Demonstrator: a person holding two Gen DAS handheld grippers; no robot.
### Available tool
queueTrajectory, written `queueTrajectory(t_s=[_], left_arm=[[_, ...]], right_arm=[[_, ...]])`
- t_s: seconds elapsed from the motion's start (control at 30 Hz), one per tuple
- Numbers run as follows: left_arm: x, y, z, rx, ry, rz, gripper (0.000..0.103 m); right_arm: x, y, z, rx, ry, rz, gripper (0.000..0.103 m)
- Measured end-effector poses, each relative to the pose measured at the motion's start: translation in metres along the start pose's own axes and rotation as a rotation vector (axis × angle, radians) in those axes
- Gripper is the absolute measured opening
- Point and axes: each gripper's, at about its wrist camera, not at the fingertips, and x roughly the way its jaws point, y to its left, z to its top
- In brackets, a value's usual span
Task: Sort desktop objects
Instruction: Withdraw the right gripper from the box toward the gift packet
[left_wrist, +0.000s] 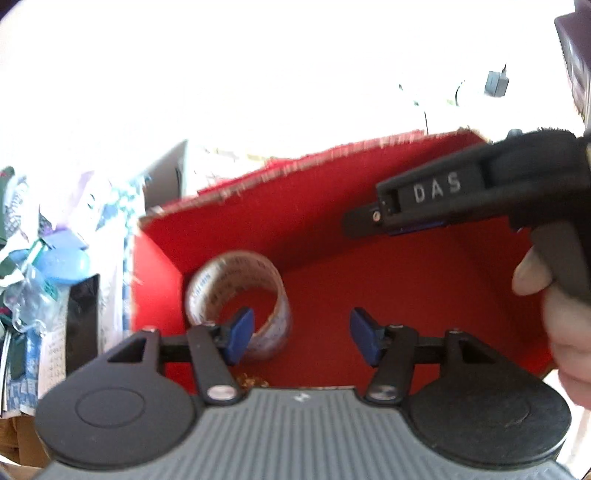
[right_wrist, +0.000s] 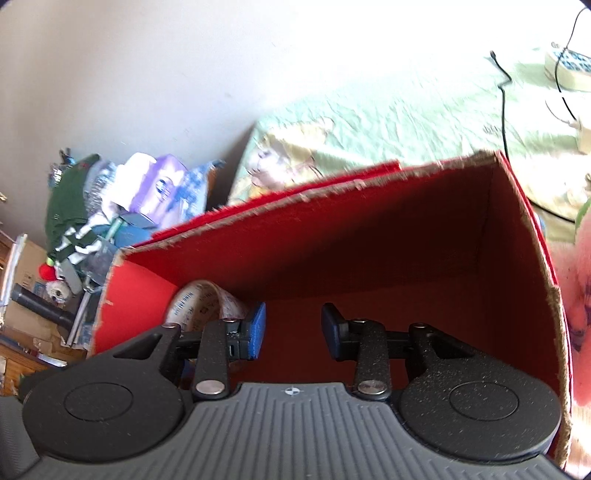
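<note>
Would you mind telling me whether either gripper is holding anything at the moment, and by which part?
Nothing is held. The left gripper and right gripper are both open and empty above the red box; the tape roll lies loose inside.

The tape roll (left_wrist: 238, 302) stands on its edge inside the box (left_wrist: 369, 184), in the far left corner. Both grippers reach into the box: the left gripper (left_wrist: 301, 334) near the roll, the right gripper (right_wrist: 293, 330) further right.
</note>
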Motion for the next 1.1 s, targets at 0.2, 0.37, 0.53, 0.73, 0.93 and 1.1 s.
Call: queueTrajectory(t_s=[0.2, 0.37, 0.53, 0.73, 0.93, 1.1], left_arm=[[-0.054, 0.008, -0.015, -0.051, -0.133, -0.008, 0.062], [-0.09, 0.01, -0.027, -0.063, -0.186, -0.052, 0.062], [-0.117, -0.008, -0.049, -0.073, -0.181, -0.101, 0.061], [-0.103, -0.033, -0.084, -0.103, -0.103, -0.205, 0.057], [-0.087, -0.066, -0.099, -0.091, 0.001, -0.325, 0.055], [-0.083, -0.086, -0.102, -0.071, 0.037, -0.383, 0.055]], right_arm=[[-0.018, 0.002, -0.003, -0.039, -0.123, 0.113, 0.037], [-0.056, 0.003, -0.014, -0.038, -0.226, 0.184, 0.037], [-0.112, 0.004, -0.04, -0.123, -0.285, 0.251, 0.037], [-0.138, -0.022, -0.082, -0.146, -0.189, 0.244, 0.037], [-0.119, -0.054, -0.117, -0.07, -0.035, 0.21, 0.036], [-0.099, -0.073, -0.139, -0.005, 0.063, 0.222, 0.031]])
